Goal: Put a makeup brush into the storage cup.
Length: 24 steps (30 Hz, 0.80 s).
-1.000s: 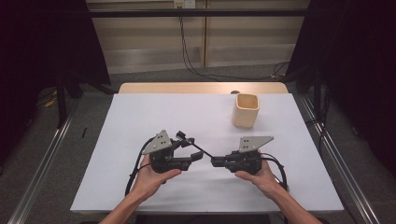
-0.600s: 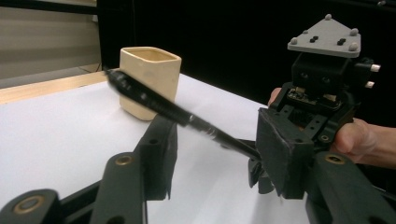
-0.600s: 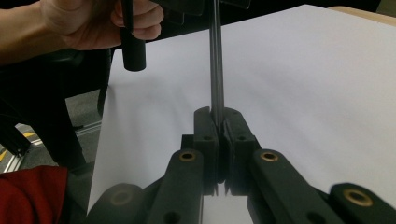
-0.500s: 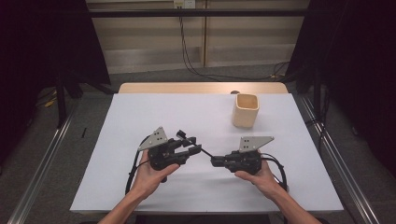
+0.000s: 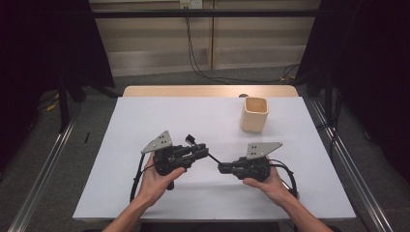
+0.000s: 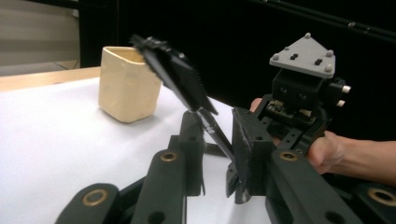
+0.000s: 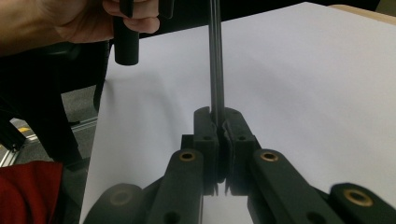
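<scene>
On the left of the high view, our left hand-held gripper has just been closing. A second back its jaws stood wide around the thin black brush; now they have drawn in around the stem. In the left gripper view the stem runs up between the two pads, lying against the right one, with a gap still showing on the left side, so we judge this a near-grip rather than a firm pinch. The bristled head sticks out past the jaws, tilted up toward the cream cup.

Moving right, the brush spans the gap between the two tools, raised a little over the white desk.

Our right hand-held gripper is pressed together on the other end of the stem; in the right gripper view its pads clamp the stem, which rises straight up from them. Neither hand has shifted place over that second.

What this means for us: the brush looks to be passing from right to left. Once the left jaws bite fully, the right can let go, and the cup, standing well apart at the far right of the desk, seems the likely place for it.
</scene>
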{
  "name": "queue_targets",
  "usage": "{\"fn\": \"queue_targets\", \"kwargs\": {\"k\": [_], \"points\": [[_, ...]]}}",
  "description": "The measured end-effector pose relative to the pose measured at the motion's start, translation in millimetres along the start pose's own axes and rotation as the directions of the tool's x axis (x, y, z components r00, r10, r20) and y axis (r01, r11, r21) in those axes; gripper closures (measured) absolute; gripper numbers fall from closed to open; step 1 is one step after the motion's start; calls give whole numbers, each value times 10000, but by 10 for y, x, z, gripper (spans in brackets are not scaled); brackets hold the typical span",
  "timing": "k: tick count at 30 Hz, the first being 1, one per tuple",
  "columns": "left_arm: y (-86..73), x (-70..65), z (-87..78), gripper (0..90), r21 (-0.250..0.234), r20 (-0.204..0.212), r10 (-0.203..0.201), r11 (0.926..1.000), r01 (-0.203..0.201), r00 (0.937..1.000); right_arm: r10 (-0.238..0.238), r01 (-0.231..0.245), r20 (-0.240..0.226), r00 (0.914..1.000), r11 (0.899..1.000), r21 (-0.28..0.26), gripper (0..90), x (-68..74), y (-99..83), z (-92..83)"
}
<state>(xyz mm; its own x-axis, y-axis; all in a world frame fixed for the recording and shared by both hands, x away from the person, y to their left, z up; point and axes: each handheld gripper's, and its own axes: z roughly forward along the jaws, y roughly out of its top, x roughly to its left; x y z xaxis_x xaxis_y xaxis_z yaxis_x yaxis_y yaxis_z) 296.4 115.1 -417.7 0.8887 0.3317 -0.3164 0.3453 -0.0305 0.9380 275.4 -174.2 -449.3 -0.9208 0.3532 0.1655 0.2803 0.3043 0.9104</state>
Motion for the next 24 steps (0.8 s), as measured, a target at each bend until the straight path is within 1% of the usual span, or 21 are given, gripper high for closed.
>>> {"fn": "queue_targets", "kwargs": {"k": [5,6,7,8,9,10,11,12,14,15,16,17,18,19,20,21,24], "points": [[9,-13,-5,779,-16,202,-22,10000,22,9998,56,-56,-64,10000,10000,73,854,-1,-15,27],[12,-22,-7,800,-49,234,30,10000,-29,9997,75,-75,-82,9999,9999,96,848,1,-18,35],[14,-38,-11,801,-18,121,219,9998,-219,9997,97,-96,-71,9999,9999,98,847,6,-21,45],[12,-48,-6,803,26,161,342,9994,-342,9993,112,-111,-40,9999,9999,109,841,7,-22,54],[12,-54,0,812,54,245,313,9995,-314,9992,94,-94,6,10000,9998,152,836,4,-23,61],[13,-62,-3,816,90,185,351,9993,-353,9992,112,-113,43,9999,9998,188,831,1,-29,66],[12,-58,2,823,91,326,316,9994,-319,9990,165,-165,33,9999,9997,153,816,-4,-37,67],[14,-60,0,831,89,311,344,9994,-347,9989,180,-182,103,9998,9997,161,810,-7,-37,67],[21,-67,1,842,25,463,218,9998,-219,9987,170,-171,144,9998,9998,79,789,-7,-35,63],[26,-77,-3,844,36,417,240,9997,-241,9988,157,-158,184,9997,9999,64,777,-6,-33,61],[30,-81,-1,849,87,454,211,9997,-215,9987,148,-149,204,9997,9999,28,770,-5,-32,60],[31,-90,-1,851,85,343,279,9996,-282,9990,152,-153,228,9996,9999,27,751,-6,-30,58],[30,-90,5,851,164,297,262,9995,-267,9992,209,-210,226,9995,9998,11,701,-7,-30,59],[25,-88,14,853,244,268,260,9993,-266,9993,334,-336,309,9990,9994,59,678,-13,-29,61],[20,-84,15,854,228,228,200,9995,-205,9995,353,-359,364,9987,9992,149,679,-15,-34,65],[18,-79,19,854,251,282,178,9995,-185,9994,353,-359,364,9987,9992,149,679,-15,-34,65],[31,-82,7,854,334,232,249,9991,-257,9994,345,-352,368,9987,9992,171,625,-11,-32,64]]}}
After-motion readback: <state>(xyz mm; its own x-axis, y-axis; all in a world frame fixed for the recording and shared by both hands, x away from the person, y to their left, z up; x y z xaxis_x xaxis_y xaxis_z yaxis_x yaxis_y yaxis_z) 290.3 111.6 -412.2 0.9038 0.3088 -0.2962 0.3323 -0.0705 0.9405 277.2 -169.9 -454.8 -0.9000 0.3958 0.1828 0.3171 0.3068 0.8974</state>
